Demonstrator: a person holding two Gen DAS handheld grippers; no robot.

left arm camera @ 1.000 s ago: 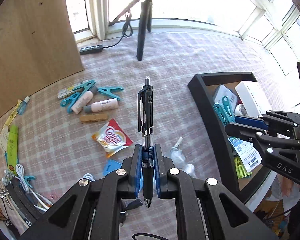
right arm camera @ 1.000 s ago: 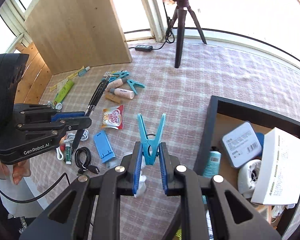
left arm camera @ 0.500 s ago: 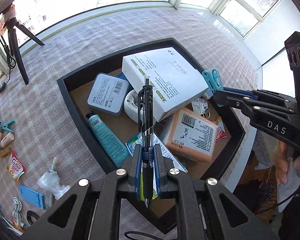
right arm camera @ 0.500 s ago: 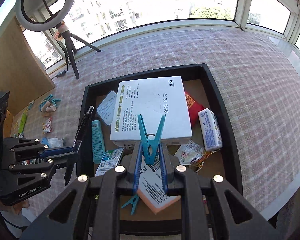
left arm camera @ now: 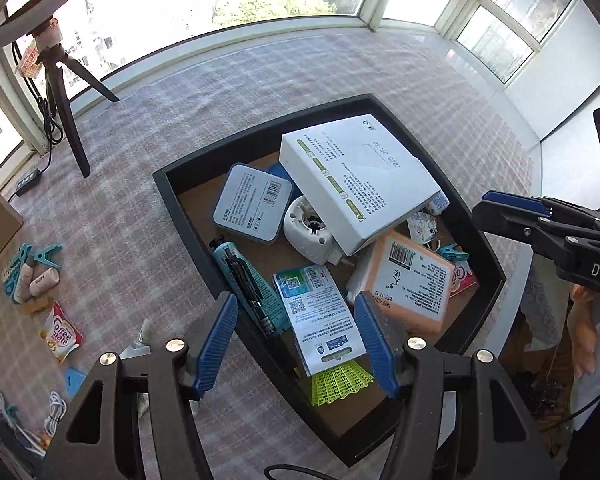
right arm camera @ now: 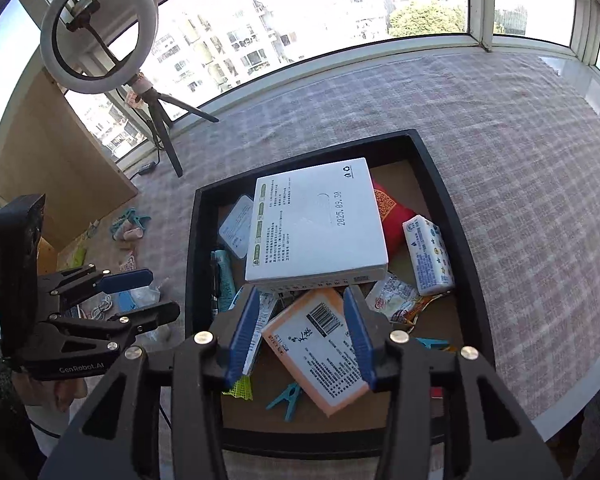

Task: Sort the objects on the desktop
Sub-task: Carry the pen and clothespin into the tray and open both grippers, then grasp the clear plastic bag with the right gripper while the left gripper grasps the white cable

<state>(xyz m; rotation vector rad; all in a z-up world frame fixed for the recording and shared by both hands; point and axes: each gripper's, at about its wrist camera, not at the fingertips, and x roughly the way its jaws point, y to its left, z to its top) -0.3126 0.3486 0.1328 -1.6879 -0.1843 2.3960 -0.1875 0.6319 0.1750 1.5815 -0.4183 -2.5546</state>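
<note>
Left gripper [left arm camera: 296, 340] jaws opening, nothing between the pads; right gripper [right arm camera: 302, 334] jaws opening too, also empty. Both hang over the black tray [left arm camera: 188, 216].

Left wrist view only: black pen [left arm camera: 248, 284] lying in the tray on the teal tube [left arm camera: 256, 292], just ahead of the left pad; round white device [left arm camera: 310, 236] under the white box [left arm camera: 356, 176]; yellow mesh piece [left arm camera: 340, 380] near the right pad.
Right wrist view only: teal clip [right arm camera: 286, 394] on the tray floor just below the right gripper's pads, red packet [right arm camera: 392, 216], white tissue pack [right arm camera: 428, 256], ring light [right arm camera: 100, 28] on its tripod [right arm camera: 164, 128].

Surface: pink checked cloth [left arm camera: 260, 92] over a table along a window wall, buildings and trees outside. Wooden board [right arm camera: 52, 160] far left.

Counts: one tray, one white box, one orange pack [left arm camera: 412, 280], one grey tin [left arm camera: 252, 204], one pen. Clips in the tray: two in right wrist view, second [right arm camera: 432, 344] partly hidden by the gripper. Left out on the cloth: a Coffee-mate sachet [left arm camera: 62, 334], teal clips with small tubes [left arm camera: 32, 264]; number unclear.
</note>
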